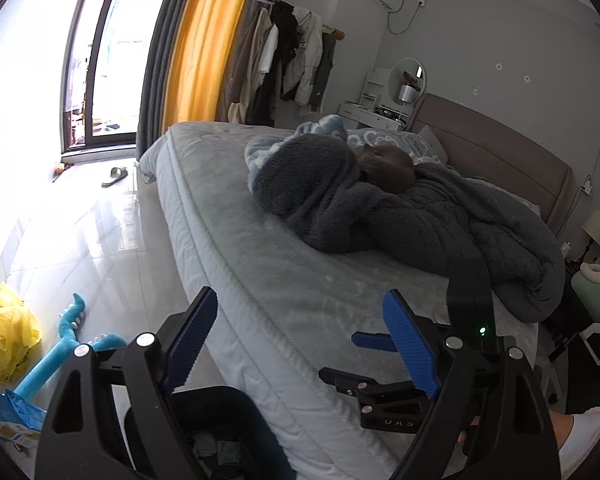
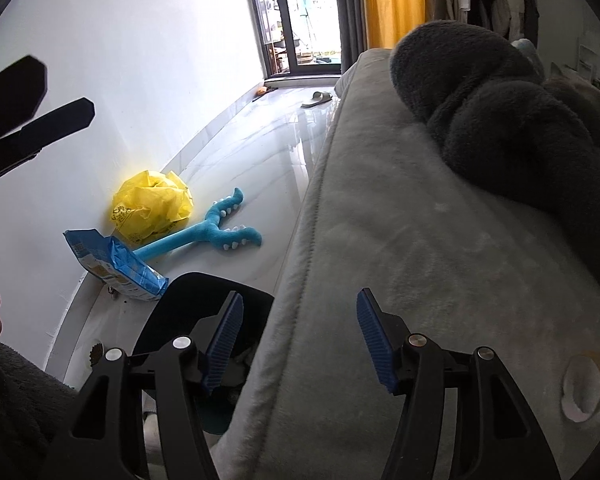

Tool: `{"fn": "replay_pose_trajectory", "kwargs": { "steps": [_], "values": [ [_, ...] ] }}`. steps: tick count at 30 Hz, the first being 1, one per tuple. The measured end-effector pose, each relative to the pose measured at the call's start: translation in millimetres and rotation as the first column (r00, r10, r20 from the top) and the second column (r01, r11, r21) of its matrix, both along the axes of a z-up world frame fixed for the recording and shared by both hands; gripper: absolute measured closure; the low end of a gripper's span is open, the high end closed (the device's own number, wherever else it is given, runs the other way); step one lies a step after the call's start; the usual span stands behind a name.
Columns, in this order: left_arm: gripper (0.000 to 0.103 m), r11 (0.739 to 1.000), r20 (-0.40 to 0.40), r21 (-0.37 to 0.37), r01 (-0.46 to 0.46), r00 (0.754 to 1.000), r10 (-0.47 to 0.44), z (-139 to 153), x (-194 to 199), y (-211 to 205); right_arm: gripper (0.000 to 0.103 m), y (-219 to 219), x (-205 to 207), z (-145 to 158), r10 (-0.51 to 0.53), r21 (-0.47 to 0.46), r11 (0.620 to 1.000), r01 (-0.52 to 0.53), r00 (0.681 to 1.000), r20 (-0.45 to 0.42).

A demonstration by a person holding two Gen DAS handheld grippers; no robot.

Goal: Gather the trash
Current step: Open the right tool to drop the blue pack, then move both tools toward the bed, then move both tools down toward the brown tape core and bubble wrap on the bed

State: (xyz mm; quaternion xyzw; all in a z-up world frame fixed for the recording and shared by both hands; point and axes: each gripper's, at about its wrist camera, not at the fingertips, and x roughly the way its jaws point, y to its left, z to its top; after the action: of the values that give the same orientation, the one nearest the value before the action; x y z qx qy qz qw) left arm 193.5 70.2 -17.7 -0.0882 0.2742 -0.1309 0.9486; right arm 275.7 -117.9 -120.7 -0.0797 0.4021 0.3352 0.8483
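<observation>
Bedroom floor and bed edge fill our left wrist view: the bed point(image 1: 284, 280) carries a bunched grey blanket point(image 1: 400, 216) pushed toward the headboard, which leaves the near mattress bare. We hold our left gripper point(image 1: 300, 344) above that corner with its fingers spread wide and nothing between them, and our right gripper point(image 1: 384, 364) sits just beside it, low at the right, its blue pads apart too. Below us the dark bin point(image 1: 220, 436) stands against the bed side, close enough, we judge, that whatever we lift can drop straight in; some scraps already lie inside. Near the left edge lie a crumpled yellow plastic bag point(image 1: 4, 332), a blue snack packet point(image 1: 16, 416) and a blue plush toy point(image 1: 72, 344). From the right wrist view, our right gripper point(image 2: 300, 340) straddles the mattress edge, fingers wide and empty, with the bin point(image 2: 204, 320) directly under the left finger. The yellow plastic bag point(image 2: 152, 204) and blue snack packet point(image 2: 116, 268) rest against the wall, apparently shoved aside, touching the blue plush toy point(image 2: 204, 232). A roll of tape point(image 2: 586, 384) lies on the bed point(image 2: 400, 240) at the right. We judge the bag and packet the likely trash left to collect.
</observation>
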Motion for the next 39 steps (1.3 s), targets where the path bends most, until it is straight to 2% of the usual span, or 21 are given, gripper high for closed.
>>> {"fn": "replay_pose_trajectory", "kwargs": {
  "steps": [17,26,35,39],
  "values": [
    [0.015,0.995,-0.011,0.005,0.095,0.995,-0.095,-11,22,-67,0.042,-102,4,18,-0.117,0.028,0.993,0.115,0.991,0.058],
    [0.014,0.989,-0.019,-0.016,0.147,0.989,-0.147,-14,33,-98,0.040,-142,5,23,-0.135,0.047,0.990,0.131,0.987,0.088],
    [0.012,0.972,-0.016,-0.056,0.230,0.973,-0.231,-23,48,-130,0.034,-192,7,24,-0.119,0.073,0.991,0.111,0.987,0.109],
    [0.012,0.965,-0.024,-0.050,0.258,0.965,-0.260,-33,54,-151,0.029,-215,11,24,-0.131,0.083,0.989,0.121,0.985,0.114]
  ]
}}
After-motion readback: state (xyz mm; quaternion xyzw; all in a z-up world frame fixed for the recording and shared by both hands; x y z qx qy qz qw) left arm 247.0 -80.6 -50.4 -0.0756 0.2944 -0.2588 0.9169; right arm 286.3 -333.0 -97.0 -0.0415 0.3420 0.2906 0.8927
